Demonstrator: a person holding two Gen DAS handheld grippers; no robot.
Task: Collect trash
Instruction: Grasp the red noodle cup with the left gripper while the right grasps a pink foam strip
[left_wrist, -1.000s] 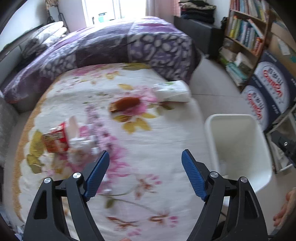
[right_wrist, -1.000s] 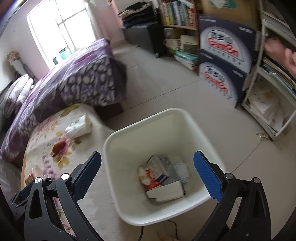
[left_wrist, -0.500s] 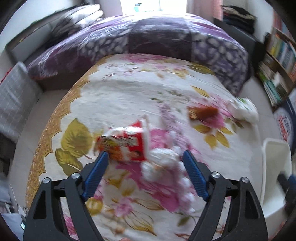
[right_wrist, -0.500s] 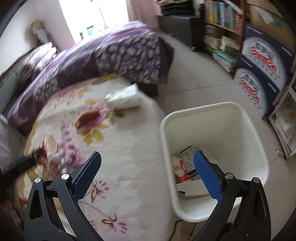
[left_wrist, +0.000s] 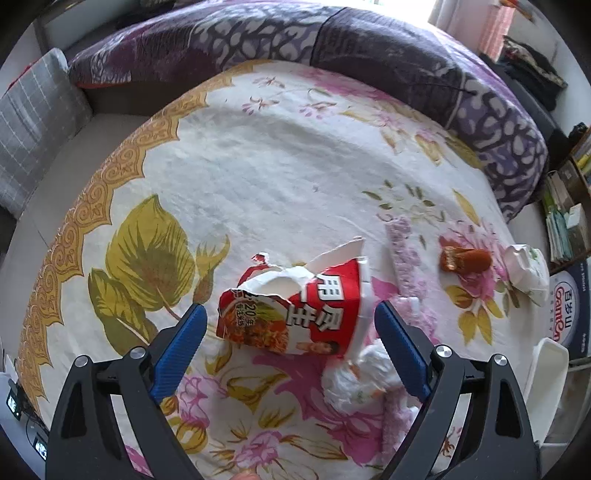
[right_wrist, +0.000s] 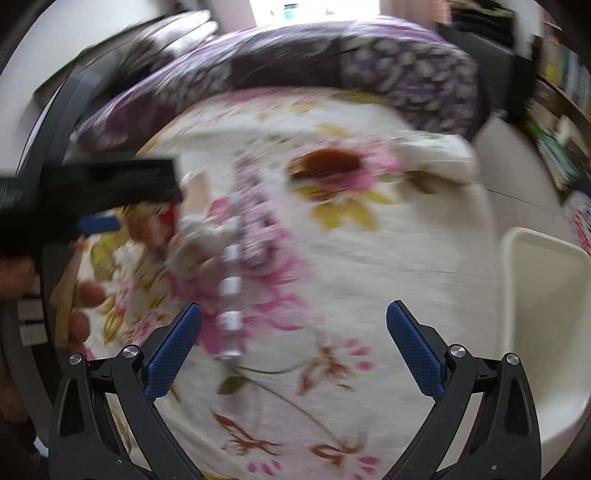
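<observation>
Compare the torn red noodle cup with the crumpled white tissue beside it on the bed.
The noodle cup is red with printed pictures and lettering; the crumpled tissue is almost all white. The noodle cup is stiff, torn open and lying on its side; the crumpled tissue is a soft wad. The noodle cup sits between the open left gripper's fingers; the crumpled tissue lies by the right finger. Both rest on the floral bedspread.

The left tool (left_wrist: 288, 332) is spread wide above the floral bed sheet (left_wrist: 280, 177). A torn red noodle cup (left_wrist: 295, 310) lies on its side between the blue pads (left_wrist: 181, 343), touching neither. Crumpled white tissue (left_wrist: 358, 384) lies just beside the cup, against the right pad. A brown wrapper (left_wrist: 463, 258) and a white tissue pack (left_wrist: 528, 273) lie further right. A white bin (left_wrist: 546, 384) rim shows at the right edge.
</observation>
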